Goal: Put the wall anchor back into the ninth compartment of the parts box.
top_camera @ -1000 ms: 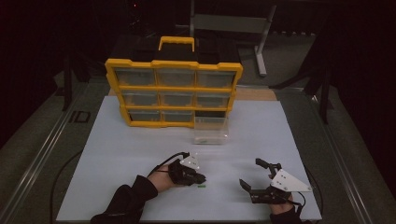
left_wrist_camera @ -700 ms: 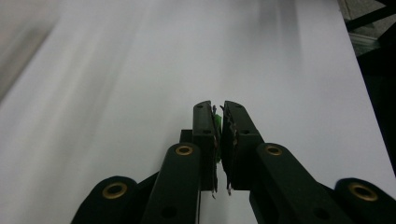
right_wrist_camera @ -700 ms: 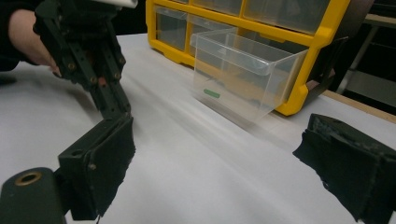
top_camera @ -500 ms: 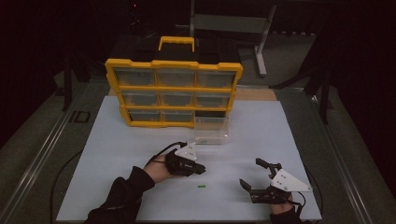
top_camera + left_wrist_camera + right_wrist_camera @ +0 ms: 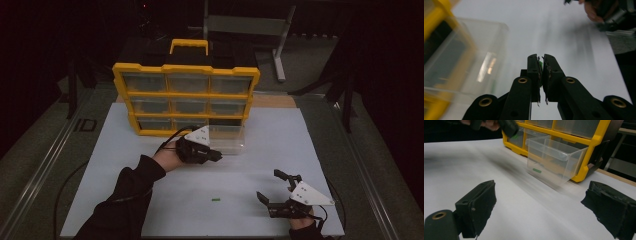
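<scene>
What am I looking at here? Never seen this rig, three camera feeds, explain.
No robot arm: a person holds a two-finger gripper in each hand. The high view looks down from above the person's side of the table. The other two pictures come from cameras that ride on each gripper and look along its black fingers.

On the white table stands a yellow organizer with clear drawers; one clear drawer has been pulled out and sits in front of it. A small green piece lies loose on the table.

The left gripper, near the drawer, is shut on another small green part, pinched between its fingers. The right gripper rests open at the near edge, holding nothing.
</scene>
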### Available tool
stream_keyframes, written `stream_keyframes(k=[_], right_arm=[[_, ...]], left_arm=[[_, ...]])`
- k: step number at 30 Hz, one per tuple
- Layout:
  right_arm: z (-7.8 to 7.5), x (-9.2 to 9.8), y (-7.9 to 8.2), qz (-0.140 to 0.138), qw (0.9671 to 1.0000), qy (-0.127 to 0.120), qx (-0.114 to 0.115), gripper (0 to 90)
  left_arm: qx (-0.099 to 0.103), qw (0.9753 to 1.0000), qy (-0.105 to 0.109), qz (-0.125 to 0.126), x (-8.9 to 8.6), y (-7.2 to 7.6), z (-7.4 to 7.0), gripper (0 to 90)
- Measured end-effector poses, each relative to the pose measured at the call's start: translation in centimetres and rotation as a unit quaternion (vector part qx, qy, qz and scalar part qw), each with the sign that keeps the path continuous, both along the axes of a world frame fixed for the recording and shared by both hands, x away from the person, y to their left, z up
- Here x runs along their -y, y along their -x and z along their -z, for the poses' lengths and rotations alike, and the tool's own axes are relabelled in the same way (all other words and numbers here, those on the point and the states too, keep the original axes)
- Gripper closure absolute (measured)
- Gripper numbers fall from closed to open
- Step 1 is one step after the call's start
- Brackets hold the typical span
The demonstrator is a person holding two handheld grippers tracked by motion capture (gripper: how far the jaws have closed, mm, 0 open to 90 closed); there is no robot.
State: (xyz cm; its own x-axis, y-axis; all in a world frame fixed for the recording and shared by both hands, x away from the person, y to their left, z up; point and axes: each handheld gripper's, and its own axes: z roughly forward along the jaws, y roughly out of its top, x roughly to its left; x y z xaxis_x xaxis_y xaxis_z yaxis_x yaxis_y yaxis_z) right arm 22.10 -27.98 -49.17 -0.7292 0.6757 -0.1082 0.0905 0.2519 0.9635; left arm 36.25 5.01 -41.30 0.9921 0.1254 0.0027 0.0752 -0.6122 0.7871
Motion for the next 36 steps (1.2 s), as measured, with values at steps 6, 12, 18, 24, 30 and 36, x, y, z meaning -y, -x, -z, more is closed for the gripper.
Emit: stream_keyframes(k=[6, 12, 18, 24, 30, 36], right_arm=[[0.0, 0.0, 0.0, 0.0, 1.0, -0.001, 0.0, 9.1], [0.0, 0.0, 0.0, 0.0, 1.0, -0.001, -0.001, 9.1], [0.1, 0.0, 0.0, -0.001, 1.0, -0.002, -0.005, 9.1], [0.0, 0.1, 0.0, 0.001, 1.0, -0.001, -0.002, 9.1], [0.0, 0.2, 0.0, 0.001, 1.0, -0.004, -0.004, 9.1], [0.1, 0.1, 0.0, -0.001, 1.0, -0.002, -0.004, 9.1]], left_arm=[[0.015, 0.9996, 0.021, -0.011, -0.3, -1.4, -2.0, 85.0], [0.01, 0.9992, 0.026, -0.027, -0.5, -3.0, -3.0, 85.0], [0.003, 0.9987, 0.037, -0.036, -0.5, -4.4, -3.3, 85.0], [-0.002, 0.9984, 0.019, -0.053, 0.2, -5.4, -2.1, 85.0], [-0.019, 0.9979, 0.009, -0.061, 0.6, -5.9, -0.9, 84.9], [-0.026, 0.9965, -0.023, -0.077, 1.3, -6.3, 0.1, 84.9]])
